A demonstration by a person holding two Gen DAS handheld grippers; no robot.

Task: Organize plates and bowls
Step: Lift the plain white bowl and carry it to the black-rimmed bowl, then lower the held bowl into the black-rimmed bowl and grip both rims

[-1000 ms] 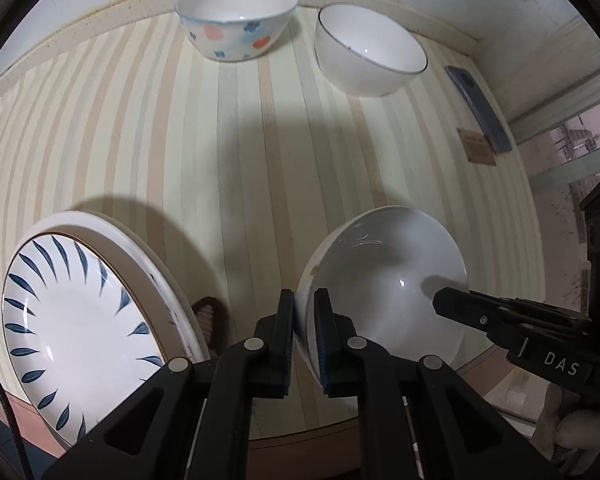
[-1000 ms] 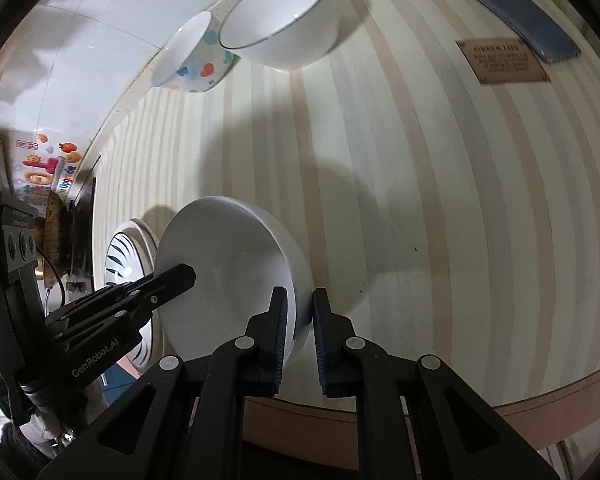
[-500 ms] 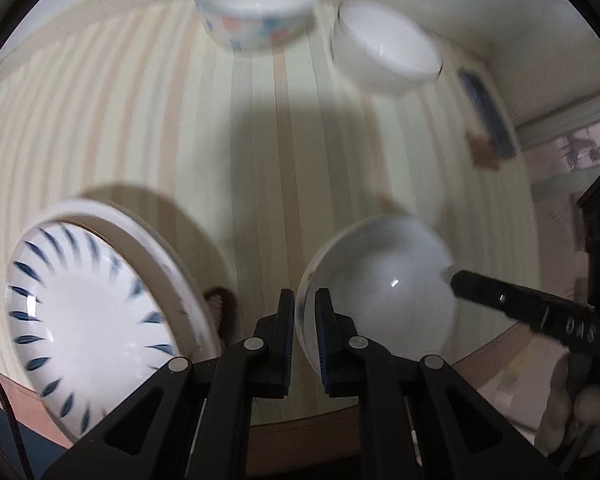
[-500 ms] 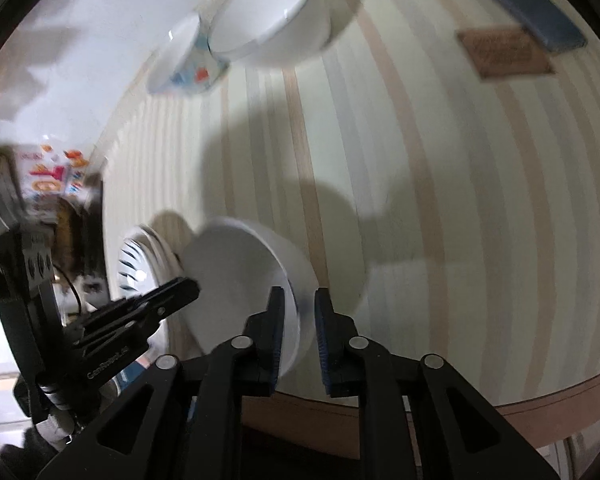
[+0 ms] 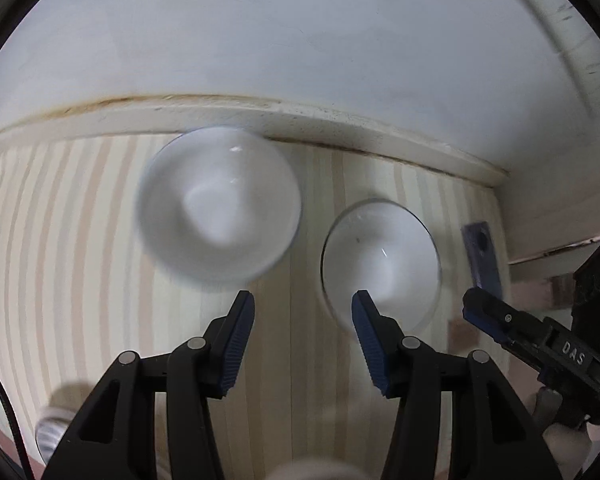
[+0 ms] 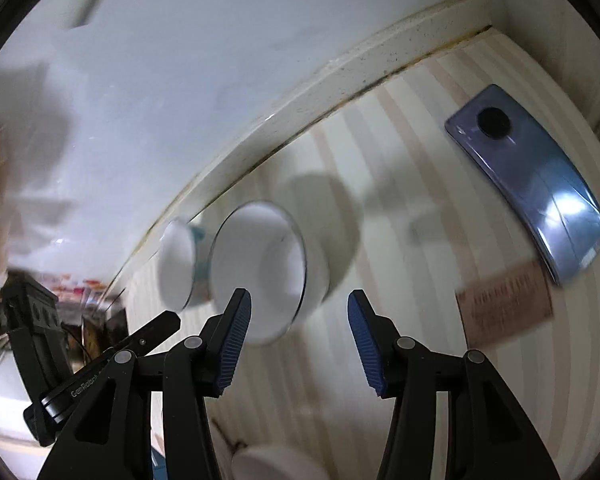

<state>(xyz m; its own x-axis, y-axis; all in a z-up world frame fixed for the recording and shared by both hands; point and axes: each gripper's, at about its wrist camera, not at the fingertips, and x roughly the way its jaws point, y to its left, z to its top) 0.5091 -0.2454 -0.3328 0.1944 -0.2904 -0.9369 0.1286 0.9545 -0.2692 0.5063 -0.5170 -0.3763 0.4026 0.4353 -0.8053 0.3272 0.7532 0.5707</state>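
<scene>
Two bowls stand near the back edge of the striped table (image 5: 60, 248). In the left wrist view the left bowl (image 5: 220, 212) is blurred and the plain white bowl (image 5: 380, 264) stands to its right. My left gripper (image 5: 303, 328) is open and empty, just short of both bowls. In the right wrist view the white bowl (image 6: 260, 276) is in front, with the patterned bowl (image 6: 178, 264) behind it. My right gripper (image 6: 296, 330) is open and empty near the white bowl. A white rim (image 6: 276, 464) shows below the right gripper.
A blue phone (image 6: 528, 176) and a brown card (image 6: 504, 304) lie on the table at the right. A raised ledge (image 5: 300, 116) and white wall run along the back. A plate edge (image 5: 50, 432) shows at the lower left.
Both grippers have opened and let go of the white bowl they held together. Both have moved forward to the two bowls at the back of the table.
</scene>
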